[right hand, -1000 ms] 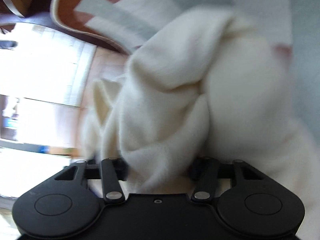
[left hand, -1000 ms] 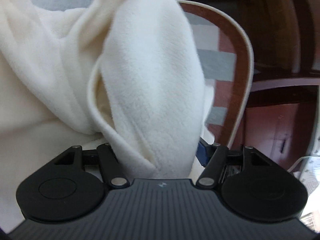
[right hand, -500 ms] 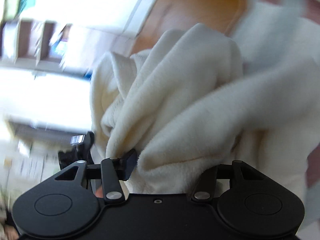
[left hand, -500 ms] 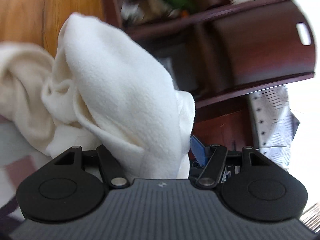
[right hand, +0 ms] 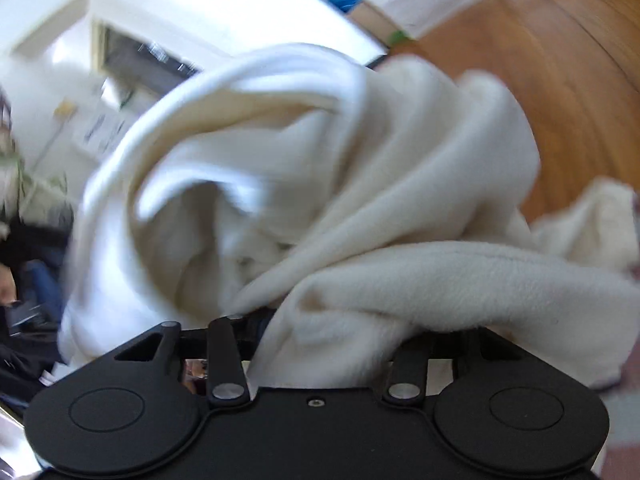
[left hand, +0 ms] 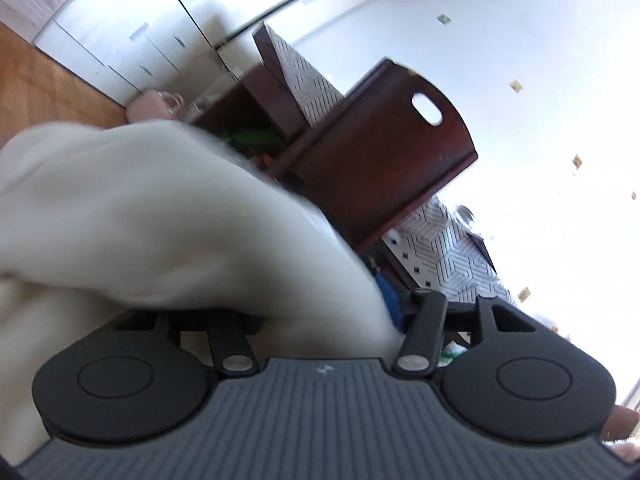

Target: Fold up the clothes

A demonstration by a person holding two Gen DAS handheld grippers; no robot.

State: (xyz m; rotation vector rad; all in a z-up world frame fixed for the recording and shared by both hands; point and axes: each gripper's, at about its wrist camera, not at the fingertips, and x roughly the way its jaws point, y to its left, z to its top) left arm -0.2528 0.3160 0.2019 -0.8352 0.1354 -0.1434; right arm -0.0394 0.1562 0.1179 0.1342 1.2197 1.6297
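A cream fleece garment (left hand: 168,216) fills the left half of the left wrist view, blurred by motion, and drapes over my left gripper (left hand: 320,312), which is shut on a bunch of it. The fingertips are buried in the cloth. In the right wrist view the same cream fleece garment (right hand: 360,184) hangs in twisted folds in front of the lens. My right gripper (right hand: 320,332) is shut on a thick fold of it, with the jaws hidden under the fabric.
A dark wooden chair back (left hand: 384,160) with a handle hole stands right of the cloth, beside a patterned cloth (left hand: 444,240). White cabinets (left hand: 132,36) line the far wall. Wooden floor (right hand: 540,64) shows at the upper right of the right wrist view.
Both grippers have swung upward with the garment. The striped surface has dropped out of view, and walls, cabinets and floor now show behind the lifted cloth.
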